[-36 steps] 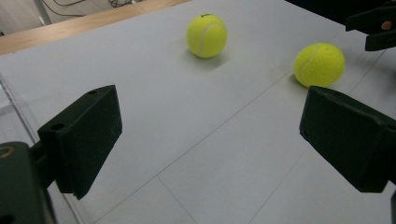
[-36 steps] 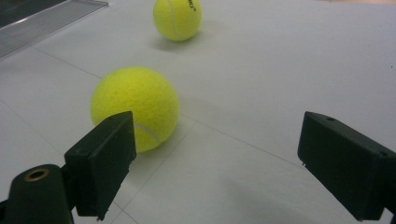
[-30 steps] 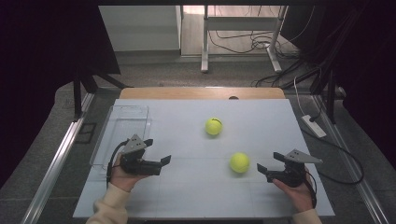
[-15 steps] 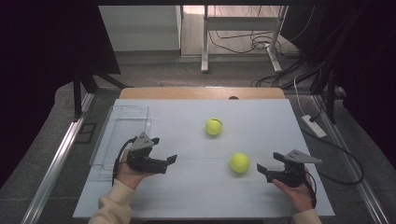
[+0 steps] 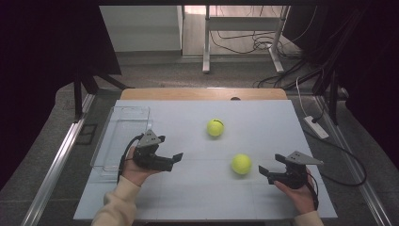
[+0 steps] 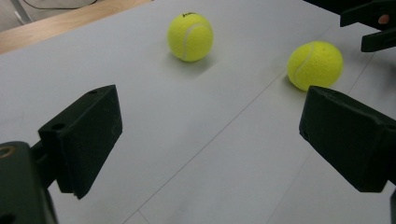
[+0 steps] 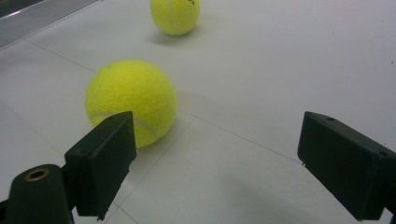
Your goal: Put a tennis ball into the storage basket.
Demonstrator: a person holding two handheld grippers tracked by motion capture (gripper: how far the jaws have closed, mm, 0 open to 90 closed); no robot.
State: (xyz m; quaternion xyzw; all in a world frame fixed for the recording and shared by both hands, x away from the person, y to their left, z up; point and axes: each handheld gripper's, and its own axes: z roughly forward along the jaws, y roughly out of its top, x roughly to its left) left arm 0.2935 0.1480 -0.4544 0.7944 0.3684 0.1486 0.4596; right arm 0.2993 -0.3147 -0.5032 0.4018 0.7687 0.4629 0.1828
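— What lies around you on the table [image 5: 207, 188]?

— Two tennis balls on the pale sheet. The far ball [image 5: 215, 127] sits just above the middle of the high view; the near ball [image 5: 241, 164] sits lower and to the right, well apart from it. A clear plastic bin [image 5: 123, 136] stands at the left edge of the table, in the left middle of the frame. Nothing lies between my jaws and either ball; the sheet there is bare.

— What is in the bin?

— I see nothing inside it; its bottom shows through.

— And your hands?

— My left gripper [image 5: 175, 157] is held low, just right of the bin, pointing right toward the balls, jaws wide and holding nothing. In its own view both balls lie ahead in the upper half. My right gripper [image 5: 269, 173] sits at the lower right, pointing left, jaws also wide and empty. The near ball is just beyond its left jaw in the right gripper view, close but not between the jaws.
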